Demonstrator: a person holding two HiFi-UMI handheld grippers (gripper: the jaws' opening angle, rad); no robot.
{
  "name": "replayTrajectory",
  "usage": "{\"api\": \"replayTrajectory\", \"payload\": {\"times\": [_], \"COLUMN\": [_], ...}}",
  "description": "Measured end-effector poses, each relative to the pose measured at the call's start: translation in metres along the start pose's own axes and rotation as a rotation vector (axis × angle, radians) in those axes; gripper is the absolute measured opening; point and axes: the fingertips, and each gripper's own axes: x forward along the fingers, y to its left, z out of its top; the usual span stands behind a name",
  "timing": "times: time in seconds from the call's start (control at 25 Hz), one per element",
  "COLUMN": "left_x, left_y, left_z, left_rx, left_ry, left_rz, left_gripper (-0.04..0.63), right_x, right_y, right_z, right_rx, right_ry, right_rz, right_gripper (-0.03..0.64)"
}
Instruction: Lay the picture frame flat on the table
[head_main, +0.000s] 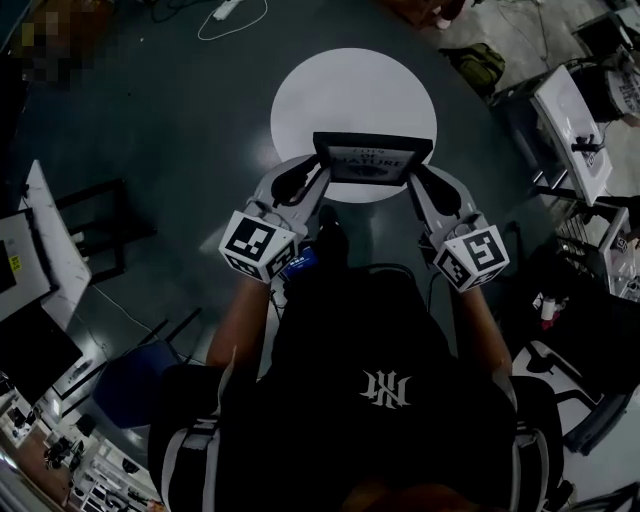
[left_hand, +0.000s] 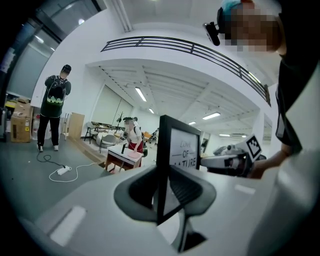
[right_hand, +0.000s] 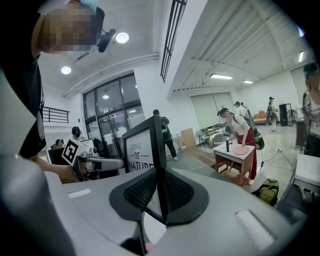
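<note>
A black picture frame with a white print reading "LOVE OF NATURE" is held upright in the air over the near edge of the round white table. My left gripper is shut on the frame's left edge and my right gripper is shut on its right edge. The left gripper view shows the frame edge-on, clamped between the black pads. Its other edge is squeezed between the pads in the right gripper view.
Dark floor surrounds the table. A power strip and cable lie beyond it. White desks and clutter stand at the right, a monitor and desk at the left, and a blue stool by my left side. People stand far off.
</note>
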Motion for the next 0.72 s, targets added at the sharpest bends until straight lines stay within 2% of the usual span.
{"api": "replayTrajectory", "payload": {"times": [0.28,0.72], "left_x": [0.035,0.094], "left_y": [0.041,0.044], "left_z": [-0.004,-0.029], "left_rx": [-0.041,-0.101], "left_ry": [0.026,0.074], "left_rz": [0.022,0.175], "left_gripper": [0.074,0.074], "right_x": [0.045,0.073], "right_y": [-0.031,-0.104], "right_z": [-0.007,-0.018], "right_rx": [0.035,0.066], "right_ry": [0.035,0.099], "right_rz": [0.012,0.147], "right_gripper": [0.048,0.049]}}
